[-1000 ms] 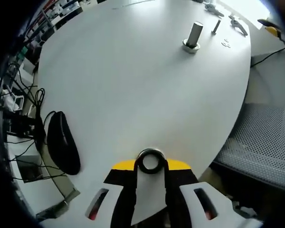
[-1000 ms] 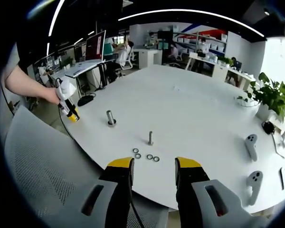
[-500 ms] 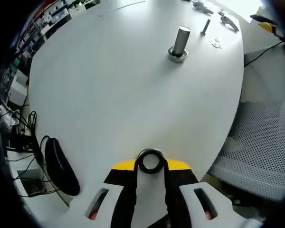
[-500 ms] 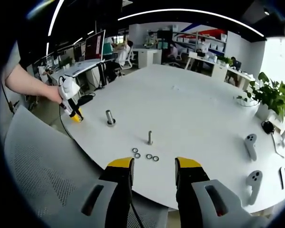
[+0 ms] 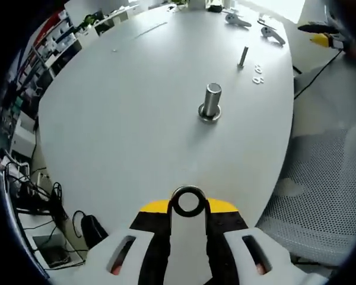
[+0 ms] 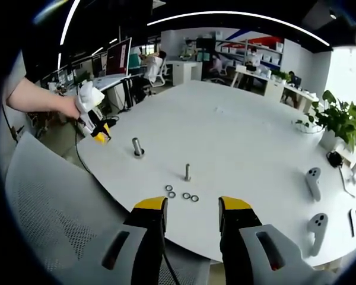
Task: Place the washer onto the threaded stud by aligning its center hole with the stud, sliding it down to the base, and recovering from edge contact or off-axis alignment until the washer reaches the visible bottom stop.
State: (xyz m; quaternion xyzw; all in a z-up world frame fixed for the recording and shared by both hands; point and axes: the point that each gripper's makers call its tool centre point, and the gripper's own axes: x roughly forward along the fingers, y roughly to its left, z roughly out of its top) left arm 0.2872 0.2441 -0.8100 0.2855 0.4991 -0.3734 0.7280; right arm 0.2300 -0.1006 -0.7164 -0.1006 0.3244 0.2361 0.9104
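Note:
My left gripper [image 5: 188,205] is shut on a dark metal washer [image 5: 188,201], held upright between the yellow-tipped jaws. Ahead of it on the white table stands a thick metal stud [image 5: 210,102] on a round base, some way off. In the right gripper view the same stud [image 6: 137,146] stands left of centre, and the left gripper [image 6: 98,132] hovers to its left, held by a person's hand. My right gripper [image 6: 191,215] is open over the table's near edge with nothing between its jaws.
A thin bolt [image 6: 188,172] stands upright mid-table with several loose washers [image 6: 181,194] in front of it. Two controllers [image 6: 314,181] lie at the right. A grey mesh chair [image 5: 311,196] sits beside the table edge. A potted plant [image 6: 339,122] stands far right.
The left gripper has risen and swung toward the thick stud, which now sits closer to the view's centre. The washer stays held. The right gripper has not moved.

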